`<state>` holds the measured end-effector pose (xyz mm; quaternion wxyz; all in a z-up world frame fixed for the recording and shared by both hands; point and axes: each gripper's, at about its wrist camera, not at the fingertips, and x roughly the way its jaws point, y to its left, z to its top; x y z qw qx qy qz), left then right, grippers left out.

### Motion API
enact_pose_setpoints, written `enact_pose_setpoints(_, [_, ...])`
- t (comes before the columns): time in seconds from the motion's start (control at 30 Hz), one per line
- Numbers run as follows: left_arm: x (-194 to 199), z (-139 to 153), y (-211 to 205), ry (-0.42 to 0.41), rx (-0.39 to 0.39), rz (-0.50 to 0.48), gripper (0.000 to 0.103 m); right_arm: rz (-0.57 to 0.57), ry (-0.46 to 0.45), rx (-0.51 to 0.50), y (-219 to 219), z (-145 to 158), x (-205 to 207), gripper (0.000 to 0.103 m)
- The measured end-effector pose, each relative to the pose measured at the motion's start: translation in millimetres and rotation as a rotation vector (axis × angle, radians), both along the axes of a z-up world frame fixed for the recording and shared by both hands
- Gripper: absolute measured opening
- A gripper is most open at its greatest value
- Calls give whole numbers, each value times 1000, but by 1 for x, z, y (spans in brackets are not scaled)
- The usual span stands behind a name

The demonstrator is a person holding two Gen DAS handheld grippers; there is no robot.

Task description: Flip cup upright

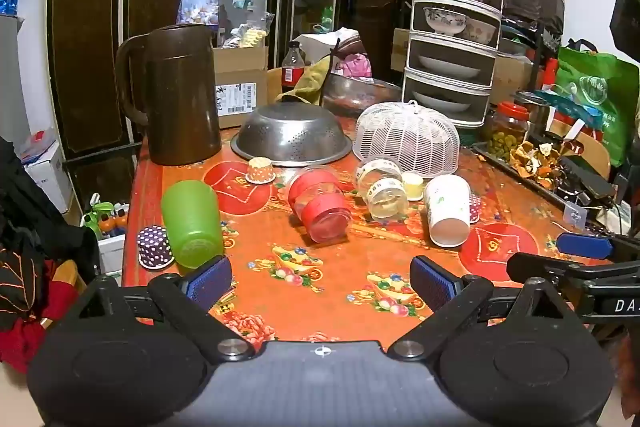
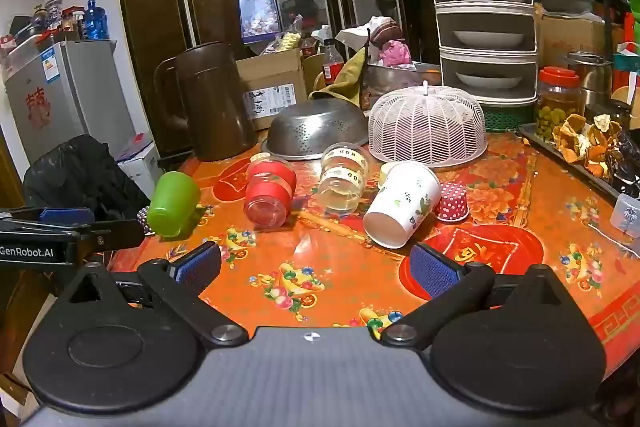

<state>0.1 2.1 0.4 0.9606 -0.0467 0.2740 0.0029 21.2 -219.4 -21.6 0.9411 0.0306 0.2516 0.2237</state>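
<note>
Several cups lie on their sides on the red patterned table (image 1: 344,267): a green plastic cup (image 1: 193,223) (image 2: 173,203), a clear cup with red bands (image 1: 320,207) (image 2: 269,195), a clear cup with a white label (image 1: 383,191) (image 2: 343,179), and a white paper cup (image 1: 447,210) (image 2: 402,203). My left gripper (image 1: 322,281) is open and empty, hovering above the near table edge; its left pad is close to the green cup. My right gripper (image 2: 316,267) is open and empty, in front of the white paper cup.
Small dotted paper cups stand upside down: purple (image 1: 154,247), orange (image 1: 260,170), red (image 2: 452,202). Behind are an inverted steel colander (image 1: 291,135), a white mesh food cover (image 1: 407,138), a brown jug (image 1: 176,95), a tiered dish rack (image 1: 454,27) and a tray of dried peels (image 2: 584,143).
</note>
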Motion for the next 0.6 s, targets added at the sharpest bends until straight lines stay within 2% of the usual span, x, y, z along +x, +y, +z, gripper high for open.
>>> enact_pose_setpoints(0.1, [0,1,4,-5,-14,-6,97,1,7,8,-1,0,0,102])
enact_pose_setpoints(0.13, [2,3,-1,-8,19,0,97,3,8,10,-1,1,-1,102])
enact_pose_setpoints(0.33, [-2,3,-5,-9,42,2,97,-13,3,-1,-1,2,-7,102])
enact_pose_setpoints(0.6, [1,3,-5,-4,41,1,97,-21,0,21,-4,5,-6,102])
